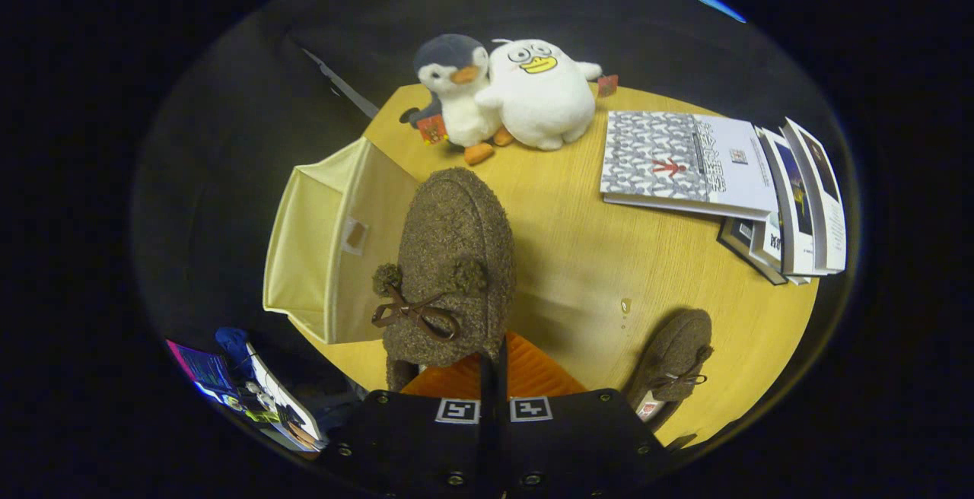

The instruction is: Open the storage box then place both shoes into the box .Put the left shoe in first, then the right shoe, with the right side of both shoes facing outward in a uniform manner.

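The round, light wooden tabletop point(563, 255) spreads ahead of the hand-held gripper point(493, 377). Ahead and to its left stands the pale cream fabric storage box point(319, 255), its mouth open; no contents can be seen inside it. Far ahead to the right lies a spread of paperback books point(685, 164). A brown fuzzy slipper-style shoe with a bow and pompoms point(449, 255) is held just ahead, toe pointing away, the fingers closed narrowly on its heel rim, beside the box. Beyond it sit a white plush duck point(544, 96) and a grey-white plush penguin point(456, 88). The second matching brown shoe point(673, 362) rests on the tabletop to the right.
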